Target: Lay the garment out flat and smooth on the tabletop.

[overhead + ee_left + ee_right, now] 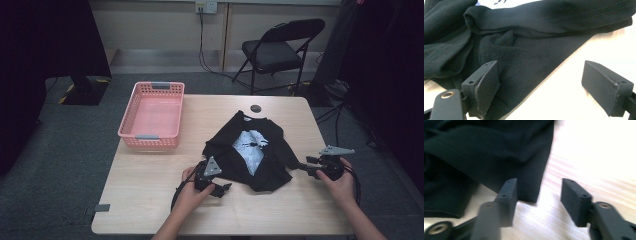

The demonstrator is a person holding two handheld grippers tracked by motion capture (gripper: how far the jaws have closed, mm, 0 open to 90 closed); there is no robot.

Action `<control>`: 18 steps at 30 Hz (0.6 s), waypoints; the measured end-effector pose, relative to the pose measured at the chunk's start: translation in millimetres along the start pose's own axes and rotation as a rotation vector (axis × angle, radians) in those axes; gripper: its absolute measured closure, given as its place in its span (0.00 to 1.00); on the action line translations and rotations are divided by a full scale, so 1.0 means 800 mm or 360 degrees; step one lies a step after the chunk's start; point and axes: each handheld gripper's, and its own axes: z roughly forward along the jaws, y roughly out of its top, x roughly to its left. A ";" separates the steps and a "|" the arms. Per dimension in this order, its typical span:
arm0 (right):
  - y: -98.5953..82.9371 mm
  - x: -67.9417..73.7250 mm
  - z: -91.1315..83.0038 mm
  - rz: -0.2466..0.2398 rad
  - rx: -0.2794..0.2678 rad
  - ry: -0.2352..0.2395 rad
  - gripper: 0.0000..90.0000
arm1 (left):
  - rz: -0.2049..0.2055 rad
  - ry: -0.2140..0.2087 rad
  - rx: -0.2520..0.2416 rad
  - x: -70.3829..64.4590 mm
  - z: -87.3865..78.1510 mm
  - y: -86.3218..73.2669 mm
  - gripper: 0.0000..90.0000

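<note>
While a crumpled black cotton T-shirt with a white print on its chest [252, 150] lies at the middle of the pale wooden table [150, 185], both tools sit at its near edges. At about seven o'clock from the shirt, the left gripper [224, 188] rests low on the tabletop in the person's left hand [190, 192]; in the left gripper view its jaws are spread wide, one over the dark fabric [529, 50] and the other over bare wood, nothing pinched between them. At about four o'clock from the shirt, the right gripper [304, 167] is held in the right hand [340, 185]; in the right gripper view its jaws stand apart, with a hem corner of the shirt [531, 187] just ahead of the gap, not clamped. A pink slotted plastic basket [152, 117] sits at ten o'clock from the shirt, well apart from it.
</note>
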 end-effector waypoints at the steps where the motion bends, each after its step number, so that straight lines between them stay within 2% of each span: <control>1: -0.001 0.001 0.003 0.0000 0.0020 0.0002 0.57 | -0.0001 0.0000 0.0000 0.000 0.000 0.000 0.16; 3: -0.001 0.001 0.005 -0.0015 0.0039 -0.0012 0.57 | 0.0000 0.0000 0.0000 0.000 0.000 0.000 0.16; 4: -0.001 0.003 0.006 -0.0044 0.0041 -0.0017 0.61 | 0.0000 0.0000 0.0000 0.000 0.000 0.000 0.16; 6: -0.001 0.004 0.006 -0.0050 0.0045 -0.0016 0.64 | 0.0000 0.0002 0.0000 0.000 0.000 0.000 0.16; 8: -0.001 0.005 0.005 -0.0069 0.0040 -0.0013 0.76 | 0.0001 0.0004 0.0000 0.000 0.000 0.000 0.16; 11: 0.001 0.006 0.006 -0.0104 0.0052 0.0006 0.84 | -0.0002 0.0005 -0.0001 -0.001 0.000 0.000 0.16; 12: 0.002 0.005 0.006 -0.0116 0.0059 0.0014 0.90 | -0.0002 0.0006 -0.0001 -0.001 0.000 0.000 0.16; 15: 0.005 -0.003 0.007 -0.0092 0.0063 0.0060 0.98 | -0.0004 0.0007 -0.0002 -0.001 0.000 0.000 0.16; 18: 0.008 -0.011 0.007 -0.0065 0.0067 0.0081 0.99 | -0.0003 0.0007 -0.0001 -0.001 0.000 0.000 0.16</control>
